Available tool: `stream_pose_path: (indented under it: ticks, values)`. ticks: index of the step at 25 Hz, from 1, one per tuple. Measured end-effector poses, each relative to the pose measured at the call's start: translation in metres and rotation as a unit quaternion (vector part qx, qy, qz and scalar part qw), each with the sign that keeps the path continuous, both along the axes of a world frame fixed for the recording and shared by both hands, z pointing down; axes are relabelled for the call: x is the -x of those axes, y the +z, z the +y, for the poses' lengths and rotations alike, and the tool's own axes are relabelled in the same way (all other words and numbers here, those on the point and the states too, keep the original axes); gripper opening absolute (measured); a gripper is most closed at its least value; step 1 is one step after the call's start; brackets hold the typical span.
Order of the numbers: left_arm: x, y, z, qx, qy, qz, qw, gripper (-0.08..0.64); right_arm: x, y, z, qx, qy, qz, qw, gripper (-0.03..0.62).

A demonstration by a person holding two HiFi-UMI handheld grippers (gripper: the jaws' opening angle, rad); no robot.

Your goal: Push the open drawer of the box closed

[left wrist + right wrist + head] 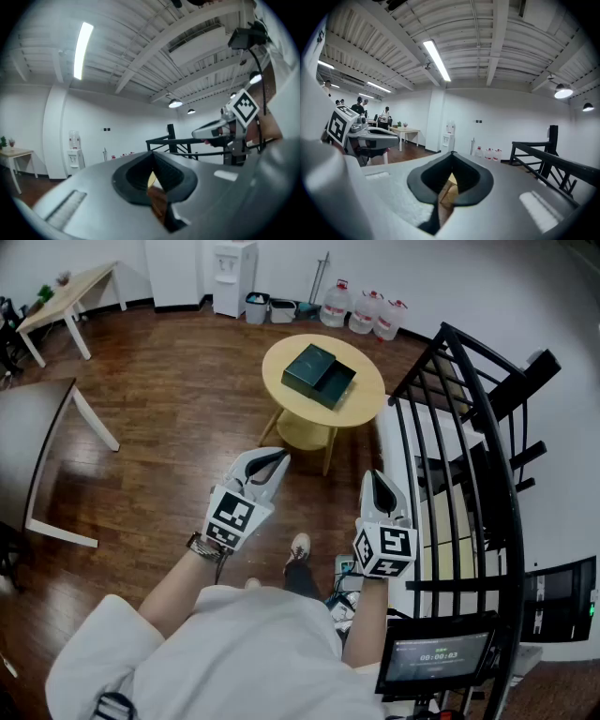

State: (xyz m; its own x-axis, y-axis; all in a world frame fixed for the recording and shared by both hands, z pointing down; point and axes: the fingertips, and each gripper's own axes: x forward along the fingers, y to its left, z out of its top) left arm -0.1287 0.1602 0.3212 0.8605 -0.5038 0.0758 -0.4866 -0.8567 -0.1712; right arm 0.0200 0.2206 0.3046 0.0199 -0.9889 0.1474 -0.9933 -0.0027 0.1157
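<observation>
Nothing done yet — the drawer (341, 383) of the box (307, 366) stands open on the table (281, 396), with the left gripper (278, 457) and right gripper (378, 476), fingers closed and empty, well short of that table.

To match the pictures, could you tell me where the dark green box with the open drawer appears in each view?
Head view: the dark green box sits on the round yellow wooden table, upper centre.
Left gripper view: not in it; the left hand-held gripper fills the lower picture.
Right gripper view: not in it; the right hand-held gripper does likewise.
Shared landmark: the white water dispenser by the far wall.
</observation>
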Motion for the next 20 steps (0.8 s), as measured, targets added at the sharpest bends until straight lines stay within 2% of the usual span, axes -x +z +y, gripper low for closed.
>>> stream_pose_path:
  ticks: [4,10,20]
  values:
    - [-0.001,0.0,-0.016,0.0,-0.005,-0.003,1.0,0.009,0.0,0.0,-0.018,-0.002,-0.006,-0.001,1.0,0.002]
    - [-0.021,0.007,-0.05,0.008,-0.012,-0.006,0.9999,0.009,-0.02,0.008,-0.056,0.005,-0.015,-0.004,1.0,0.002]
    - [-0.089,0.007,-0.144,0.002,-0.023,-0.009,0.9997,0.009,-0.089,0.011,-0.15,0.004,-0.026,-0.004,1.0,0.002]
